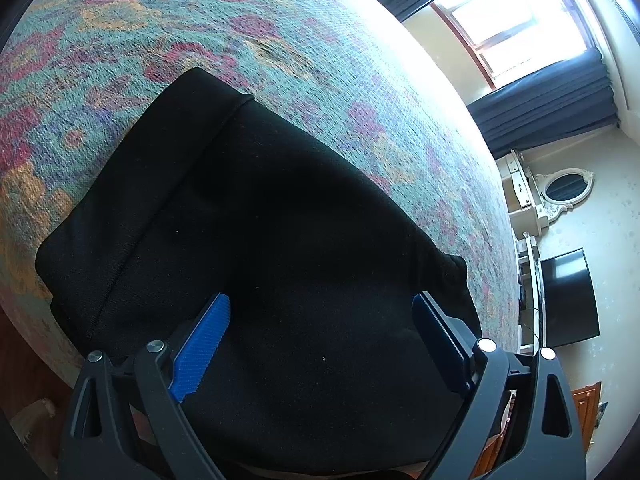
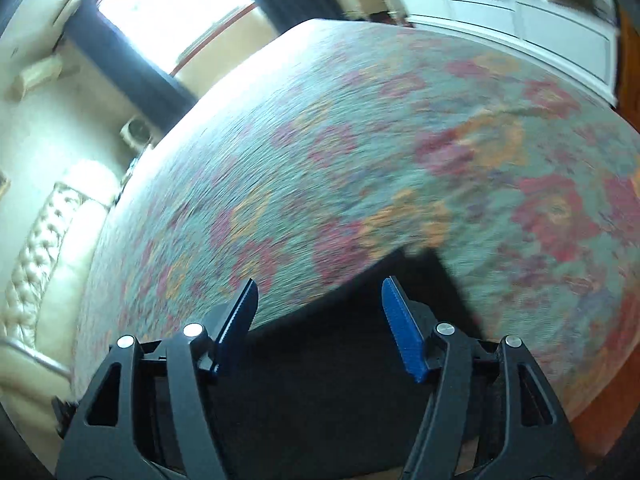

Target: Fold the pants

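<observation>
The black pants (image 1: 256,216) lie folded into a compact rectangle on the patterned bed cover (image 1: 280,20). My left gripper (image 1: 320,304) is open, its blue pads (image 1: 200,352) spread wide just above the near part of the pants, holding nothing. In the blurred right wrist view, my right gripper (image 2: 318,292) is open and empty above the far edge of the pants (image 2: 328,360), with the bed cover (image 2: 360,160) beyond.
A window (image 1: 516,12) with dark curtains (image 1: 548,104), a white dresser with an oval mirror (image 1: 564,188) and a dark TV (image 1: 568,296) stand beyond the bed. A tufted cream headboard (image 2: 44,240) and white cabinets (image 2: 520,20) show in the right wrist view.
</observation>
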{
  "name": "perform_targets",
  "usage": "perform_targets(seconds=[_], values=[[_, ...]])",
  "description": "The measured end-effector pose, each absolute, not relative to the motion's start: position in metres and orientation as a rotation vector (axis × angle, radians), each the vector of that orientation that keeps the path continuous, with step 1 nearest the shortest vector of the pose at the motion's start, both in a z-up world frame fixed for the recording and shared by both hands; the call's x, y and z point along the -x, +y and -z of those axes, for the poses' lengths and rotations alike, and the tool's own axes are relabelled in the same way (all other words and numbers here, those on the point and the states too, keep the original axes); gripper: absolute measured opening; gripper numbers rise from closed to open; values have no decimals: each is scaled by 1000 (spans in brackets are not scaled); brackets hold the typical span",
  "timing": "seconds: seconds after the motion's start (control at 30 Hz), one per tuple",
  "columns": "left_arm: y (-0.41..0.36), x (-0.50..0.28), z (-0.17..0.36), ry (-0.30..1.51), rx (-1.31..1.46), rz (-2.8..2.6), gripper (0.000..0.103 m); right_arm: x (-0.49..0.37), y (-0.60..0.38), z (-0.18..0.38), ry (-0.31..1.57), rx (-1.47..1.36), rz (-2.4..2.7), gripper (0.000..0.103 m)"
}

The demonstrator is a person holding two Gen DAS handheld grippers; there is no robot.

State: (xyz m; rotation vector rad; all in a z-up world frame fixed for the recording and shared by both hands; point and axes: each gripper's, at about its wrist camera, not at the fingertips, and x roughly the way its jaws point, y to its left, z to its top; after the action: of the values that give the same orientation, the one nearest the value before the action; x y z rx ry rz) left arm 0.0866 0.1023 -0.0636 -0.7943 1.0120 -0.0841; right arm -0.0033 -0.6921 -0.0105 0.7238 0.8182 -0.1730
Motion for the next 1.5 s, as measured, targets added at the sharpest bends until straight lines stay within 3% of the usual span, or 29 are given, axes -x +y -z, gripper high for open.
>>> perform_targets(seconds=[0.27, 0.53, 0.6, 0.7, 0.73, 0.9, 1.13, 1.5], values=[[105, -86, 64, 1013, 792, 92, 91, 71, -765, 79, 762, -1066, 248, 65], [110, -85, 65, 1009, 815, 101, 92, 43, -728, 82, 885, -978, 43, 65], [112, -85, 65, 1009, 822, 102, 92, 37, -720, 79, 930, -916, 57, 57], [114, -85, 66, 1010, 828, 103, 92, 28, -706, 81, 999, -868, 26, 28], [114, -85, 66, 1010, 829, 103, 92, 26, -701, 80, 1018, -858, 13, 27], [114, -85, 65, 1012, 828, 103, 92, 20, -690, 67, 1003, -893, 24, 25], [115, -85, 66, 1016, 846, 102, 92, 14, -665, 10, 839, -988, -99, 25], [110, -87, 64, 1026, 824, 89, 92, -9, -558, -65, 805, -853, -299, 25]])
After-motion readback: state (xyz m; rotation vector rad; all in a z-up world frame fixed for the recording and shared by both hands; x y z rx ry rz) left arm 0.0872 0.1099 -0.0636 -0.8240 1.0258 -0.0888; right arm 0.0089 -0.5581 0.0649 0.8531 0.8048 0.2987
